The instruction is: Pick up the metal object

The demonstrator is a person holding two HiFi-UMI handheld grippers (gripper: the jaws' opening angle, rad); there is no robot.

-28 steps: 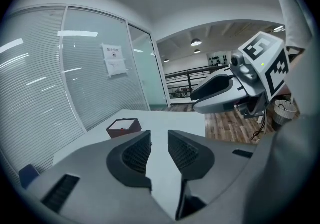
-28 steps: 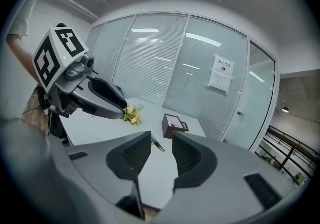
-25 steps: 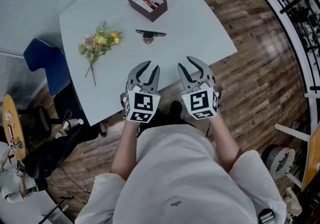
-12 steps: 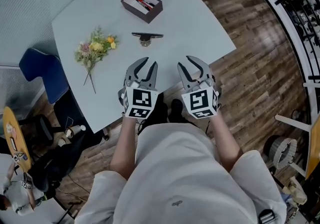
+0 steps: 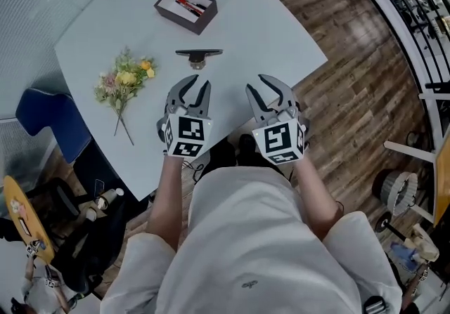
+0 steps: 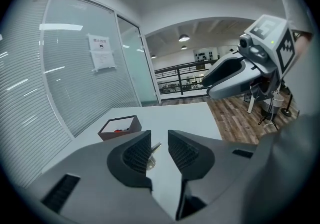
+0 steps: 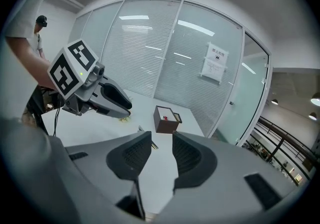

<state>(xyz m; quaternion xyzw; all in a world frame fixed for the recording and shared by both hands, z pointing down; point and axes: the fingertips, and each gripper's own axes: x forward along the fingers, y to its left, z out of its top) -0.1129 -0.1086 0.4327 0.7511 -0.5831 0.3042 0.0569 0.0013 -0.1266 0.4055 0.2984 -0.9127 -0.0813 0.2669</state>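
Ahead, bare table (image 5: 281,31) surrounds metal object (image 5: 197,57).

One metal object (image 5: 197,57), one box (image 5: 185,8), one flower bunch (image 5: 125,81).

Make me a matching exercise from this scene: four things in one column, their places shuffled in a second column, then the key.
Things
1. metal object
2. brown box
3. flower bunch
4. blue chair

Places
A. off the table, beside its left edge
B. farthest along the table, open, red items inside
C. on the table just ahead of the open, empty left gripper
D. lying on the table's left part, stems toward the person

Pairs: 1-C, 2-B, 3-D, 4-A
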